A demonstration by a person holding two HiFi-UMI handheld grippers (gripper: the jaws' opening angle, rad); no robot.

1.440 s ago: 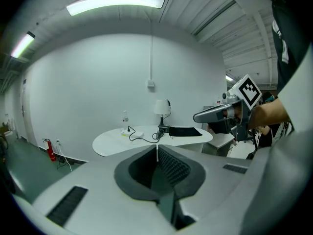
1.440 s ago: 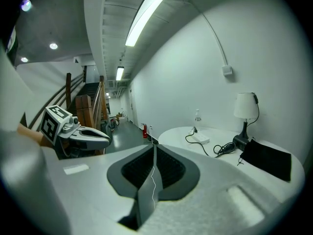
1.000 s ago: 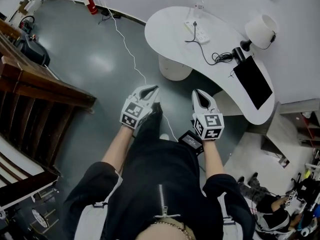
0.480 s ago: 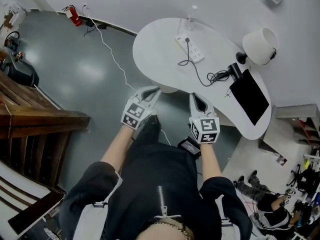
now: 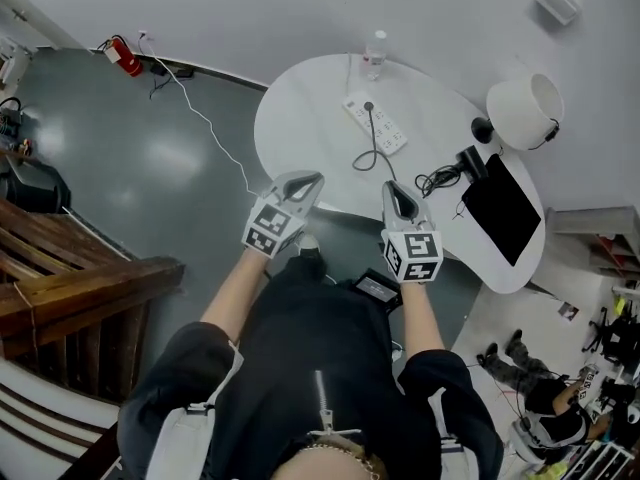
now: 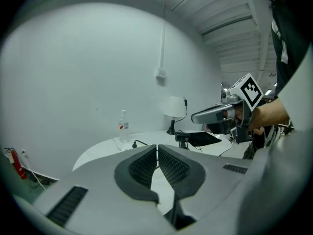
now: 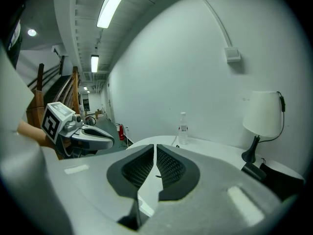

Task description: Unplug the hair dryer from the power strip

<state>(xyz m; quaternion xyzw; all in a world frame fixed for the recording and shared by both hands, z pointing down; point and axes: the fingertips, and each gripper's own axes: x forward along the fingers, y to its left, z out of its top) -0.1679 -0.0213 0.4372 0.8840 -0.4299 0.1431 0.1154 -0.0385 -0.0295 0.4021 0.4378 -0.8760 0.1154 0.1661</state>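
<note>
My left gripper (image 5: 310, 178) and right gripper (image 5: 392, 186) both have their ribbed black pads pressed together with nothing between them. They are level with the near edge of the smooth, rounded white table (image 5: 290, 118).

At twelve o'clock from my right gripper, a thin, limp black cord (image 5: 372, 158) leads to a small black plug (image 5: 369, 107) seated in the white plastic power strip (image 5: 380, 128). I judge the plug hard and snugly held, so I'd pinch its body, never the soft cord. The strip looks light and likely to slide or lift, so my other gripper should pin it.

At two o'clock lies the black hair dryer (image 5: 468, 160), near a white-shaded lamp (image 5: 522, 98). A clear bottle (image 5: 375, 48) stands farthest off.
</note>
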